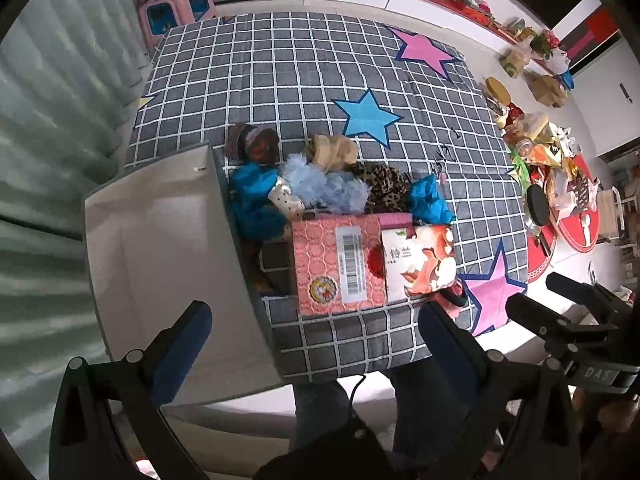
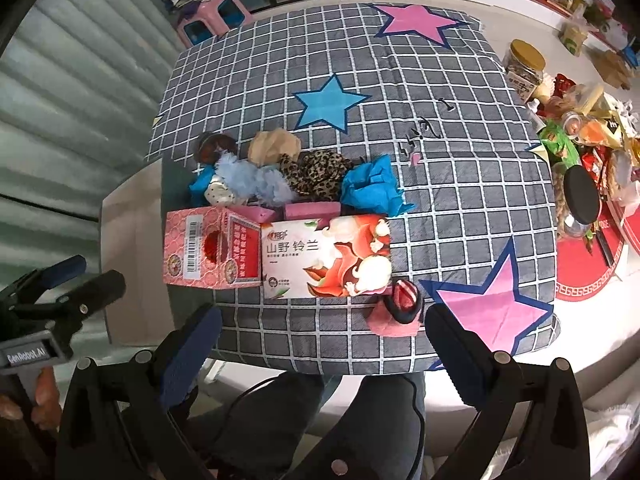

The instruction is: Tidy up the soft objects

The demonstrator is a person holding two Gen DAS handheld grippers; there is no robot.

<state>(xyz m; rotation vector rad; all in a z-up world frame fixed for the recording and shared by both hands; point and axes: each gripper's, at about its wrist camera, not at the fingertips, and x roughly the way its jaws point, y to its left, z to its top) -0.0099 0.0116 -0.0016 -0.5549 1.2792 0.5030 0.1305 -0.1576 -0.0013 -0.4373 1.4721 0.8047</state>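
Pink sock (image 2: 398, 312) was seen just ahead of the right gripper (image 2: 320, 344), between its wide-open, empty jaws; the left gripper (image 1: 316, 340), also agape and empty, was held back. A low, centred pinch was judged best.

I note a matt quilted cloth cover (image 2: 440, 152) on the table, grey with a white grid and stitched stars. Printed cardboard box (image 2: 324, 254), slight sheen. Behind it, a pale blue fluffy piece (image 2: 256, 182), a leopard-print fabric (image 2: 320, 174), tan crumpled cloth (image 2: 274, 145). Near edge: pink knit item (image 2: 398, 312). Each hand-held gripper (image 2: 320, 340) looks matt black plastic with blue rubbery pads (image 2: 190, 356). Far right, a glass jar (image 2: 524, 66), metallic gold lid.
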